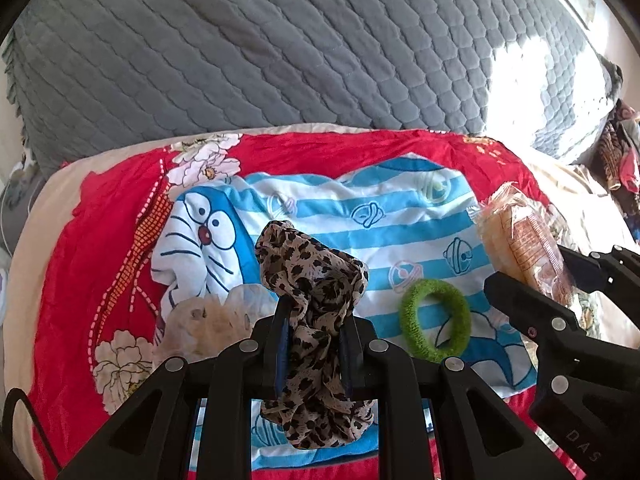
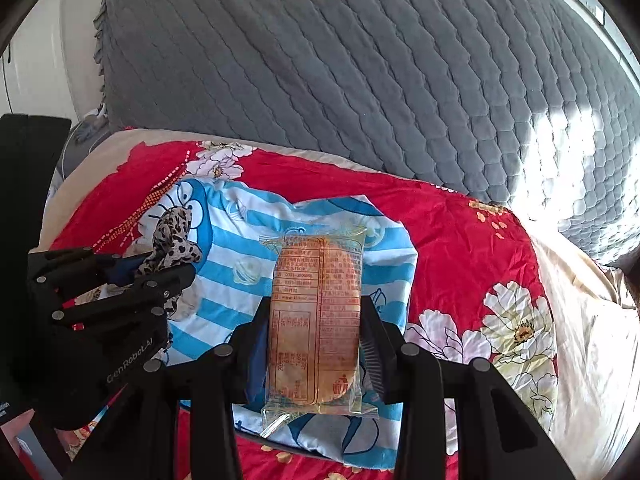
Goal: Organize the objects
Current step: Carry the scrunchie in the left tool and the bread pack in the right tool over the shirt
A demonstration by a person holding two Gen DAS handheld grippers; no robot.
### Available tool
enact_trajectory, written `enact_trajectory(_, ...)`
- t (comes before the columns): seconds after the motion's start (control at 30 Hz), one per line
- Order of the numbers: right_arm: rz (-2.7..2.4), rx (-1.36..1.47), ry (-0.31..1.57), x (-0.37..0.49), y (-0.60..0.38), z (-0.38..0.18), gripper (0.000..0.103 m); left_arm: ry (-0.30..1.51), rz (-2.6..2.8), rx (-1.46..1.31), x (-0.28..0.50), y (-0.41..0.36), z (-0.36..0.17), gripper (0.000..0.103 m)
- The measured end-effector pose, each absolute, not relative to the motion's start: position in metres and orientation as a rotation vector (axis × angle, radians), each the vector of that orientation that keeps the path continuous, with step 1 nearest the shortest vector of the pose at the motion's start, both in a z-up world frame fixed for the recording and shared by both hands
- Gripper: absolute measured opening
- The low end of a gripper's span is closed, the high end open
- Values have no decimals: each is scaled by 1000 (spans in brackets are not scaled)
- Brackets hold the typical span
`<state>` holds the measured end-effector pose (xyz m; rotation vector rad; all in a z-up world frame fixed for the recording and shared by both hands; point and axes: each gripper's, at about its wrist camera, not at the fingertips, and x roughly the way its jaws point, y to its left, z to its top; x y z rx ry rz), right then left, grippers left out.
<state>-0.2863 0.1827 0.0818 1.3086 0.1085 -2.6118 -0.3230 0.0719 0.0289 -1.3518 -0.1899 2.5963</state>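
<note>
Leopard-print scrunchie (image 1: 316,312) sits pinched between the jaws of the left gripper (image 1: 314,320), its fabric bunching up above the fingers and drooping below them. From the right wrist view the same scrunchie (image 2: 172,244) shows at the far left, held up off the bed by the left gripper (image 2: 160,272). The right gripper (image 2: 314,320) has its jaws clamped on a wrapped pastry (image 2: 314,320), a clear packet with orange printing standing lengthwise between the two fingers; in the left wrist view this pastry (image 1: 516,236) appears at the right edge in the right gripper (image 1: 560,280). Below both lies a blue-and-white striped cartoon cloth (image 1: 360,216), spread on a red floral bedspread (image 1: 320,148). A green hair tie (image 1: 434,320) rests flat on the cloth, between the two grippers. Just left of the left gripper, a pale translucent item (image 1: 208,320) lies at the cloth's edge; what it is cannot be told. Behind rises a grey quilted cover (image 1: 280,48).
</note>
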Motion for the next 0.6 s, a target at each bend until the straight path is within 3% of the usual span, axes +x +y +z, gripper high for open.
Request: enact_trajectory(0.6,-2596,1344,103,-308,173,51,41,-122,2589,-1371,-328,76,5,20)
